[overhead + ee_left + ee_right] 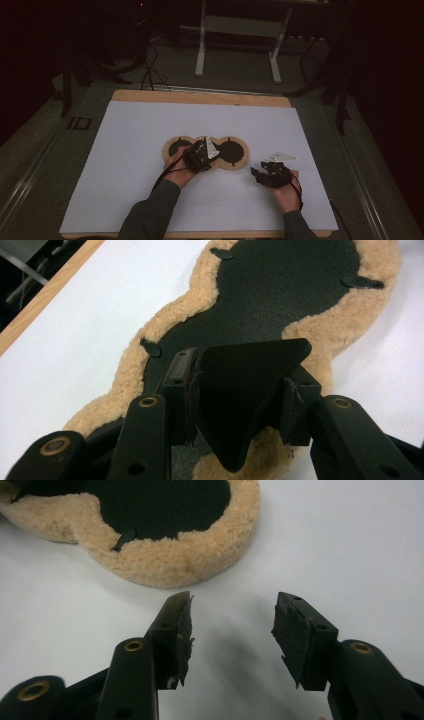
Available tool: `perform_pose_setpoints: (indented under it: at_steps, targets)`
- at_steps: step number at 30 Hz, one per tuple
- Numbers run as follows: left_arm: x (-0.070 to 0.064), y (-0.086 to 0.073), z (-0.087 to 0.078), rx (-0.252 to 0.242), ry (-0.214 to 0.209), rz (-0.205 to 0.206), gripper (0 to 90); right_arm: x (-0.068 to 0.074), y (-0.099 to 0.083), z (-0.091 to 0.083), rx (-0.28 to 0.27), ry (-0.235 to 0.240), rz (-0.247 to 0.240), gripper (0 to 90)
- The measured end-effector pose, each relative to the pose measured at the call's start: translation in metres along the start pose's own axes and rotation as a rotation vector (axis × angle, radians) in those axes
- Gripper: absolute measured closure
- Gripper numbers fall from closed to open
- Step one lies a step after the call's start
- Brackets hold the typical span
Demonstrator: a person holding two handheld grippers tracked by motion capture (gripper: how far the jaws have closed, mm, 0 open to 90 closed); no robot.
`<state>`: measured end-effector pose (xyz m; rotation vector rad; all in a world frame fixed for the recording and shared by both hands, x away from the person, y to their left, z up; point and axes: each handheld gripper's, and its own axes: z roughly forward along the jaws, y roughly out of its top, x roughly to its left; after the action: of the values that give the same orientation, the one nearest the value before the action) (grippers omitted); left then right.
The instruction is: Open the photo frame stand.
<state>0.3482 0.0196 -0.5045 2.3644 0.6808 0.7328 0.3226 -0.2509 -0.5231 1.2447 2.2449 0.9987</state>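
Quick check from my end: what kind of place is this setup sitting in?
Probably a lab or recording workspace, kept dim. A wooden table covered by a white sheet stands on a carpeted floor, loose cables run behind it, and the white legs of another bench stand beyond.

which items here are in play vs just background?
In play:
- fleece-edged black pad on the white sheet
- black flat piece held in the left gripper
- right gripper, open over bare sheet

Background:
- white frame behind the table
- cables on the floor
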Motion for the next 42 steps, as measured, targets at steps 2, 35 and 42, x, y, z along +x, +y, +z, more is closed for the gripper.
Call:
perform_pose_setpoints:
  at_steps: [2, 35, 42]
  targets:
    - [-0.001, 0.001, 0.002, 0.006, 0.007, 0.011, 58.1, 0.0, 0.0, 0.0, 0.0, 0.0, 0.0, 48.6]
    - [0.004, -0.006, -0.005, -0.056, 0.051, 0.041, 73.5, -0.006, 0.002, -0.002, -0.031, 0.034, 0.087, 39.3]
    - [0.007, -0.01, -0.011, -0.085, 0.035, 0.017, 73.5, -0.01, 0.004, -0.003, -0.05, 0.037, 0.124, 38.7]
